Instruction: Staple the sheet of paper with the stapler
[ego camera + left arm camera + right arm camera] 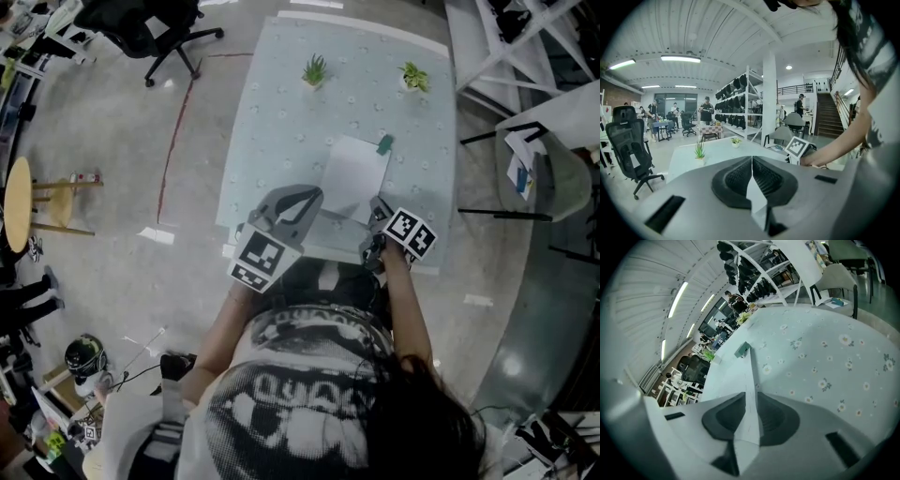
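Left gripper (752,164) was clamped on the near edge of the sheet of paper (354,176). Right gripper (751,401) stood slightly parted, sheet loose between its fingers (724,420). Stapler (385,143) lay well beyond both, untouched; stapling judged outstanding.

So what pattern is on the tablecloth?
The tablecloth is pale green with small white flowers; the right gripper view shows it best.

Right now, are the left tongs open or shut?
Shut on the sheet of paper: in the left gripper view the dark pads of the left tongs meet, with the sheet's white edge pinched between them.
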A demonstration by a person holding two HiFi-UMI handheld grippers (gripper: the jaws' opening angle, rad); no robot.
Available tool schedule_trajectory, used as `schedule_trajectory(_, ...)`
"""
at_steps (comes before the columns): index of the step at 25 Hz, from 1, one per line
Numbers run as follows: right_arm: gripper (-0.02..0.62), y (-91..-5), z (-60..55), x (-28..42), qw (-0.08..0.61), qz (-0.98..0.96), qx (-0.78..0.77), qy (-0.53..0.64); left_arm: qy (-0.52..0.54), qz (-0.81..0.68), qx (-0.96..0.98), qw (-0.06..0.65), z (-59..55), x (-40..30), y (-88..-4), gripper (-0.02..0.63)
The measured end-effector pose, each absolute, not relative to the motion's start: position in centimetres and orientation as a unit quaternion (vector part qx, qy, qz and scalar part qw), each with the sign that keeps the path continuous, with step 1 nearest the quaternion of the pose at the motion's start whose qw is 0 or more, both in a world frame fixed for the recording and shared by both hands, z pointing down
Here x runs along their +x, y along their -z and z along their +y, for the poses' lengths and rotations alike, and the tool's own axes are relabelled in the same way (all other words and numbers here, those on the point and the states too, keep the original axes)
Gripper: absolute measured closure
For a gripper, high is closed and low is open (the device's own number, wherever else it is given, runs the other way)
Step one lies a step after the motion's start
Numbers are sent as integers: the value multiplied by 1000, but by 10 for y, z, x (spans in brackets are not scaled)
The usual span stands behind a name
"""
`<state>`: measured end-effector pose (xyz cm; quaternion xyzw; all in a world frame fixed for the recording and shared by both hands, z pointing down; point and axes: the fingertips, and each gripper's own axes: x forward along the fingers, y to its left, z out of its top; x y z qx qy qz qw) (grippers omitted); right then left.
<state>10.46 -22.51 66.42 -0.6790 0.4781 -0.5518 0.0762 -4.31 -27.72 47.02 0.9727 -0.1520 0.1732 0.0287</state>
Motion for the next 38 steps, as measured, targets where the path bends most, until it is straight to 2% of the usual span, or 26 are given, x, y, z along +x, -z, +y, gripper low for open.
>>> schedule_trajectory(8, 518, -638, -230, 125, 25, 531, -676, 511, -165, -149, 974, 37, -278, -33, -471, 601)
schedule_trajectory(11, 558, -624, -247, 135, -17, 586, -655, 478, -162, -150, 974, 43, -278, -26, -474, 601)
schedule_trajectory(14, 594, -611, -265, 147, -73, 638, -629, 439, -157, -155, 974, 51, -274, -16, -475, 601)
schedule_trajectory(20, 594, -596, -308, 156, -178, 725, -561, 358, -161, -170, 970, 59, -270, -4, -479, 601)
schedule_trajectory(28, 592, -613, -337, 142, -407, 813, -375, 182, -148, -214, 963, 65, -272, 3, -473, 601)
schedule_trajectory(31, 592, -620, -343, 139, -474, 820, -299, 117, -151, -225, 960, 70, -268, 1, -475, 601)
schedule_trajectory(35, 592, -626, -349, 139, -534, 813, -222, 62, -153, -246, 954, 75, -265, -4, -480, 601)
schedule_trajectory(38, 592, -629, -347, 133, -554, 814, -169, 46, -153, -263, 949, 81, -263, -8, -483, 601)
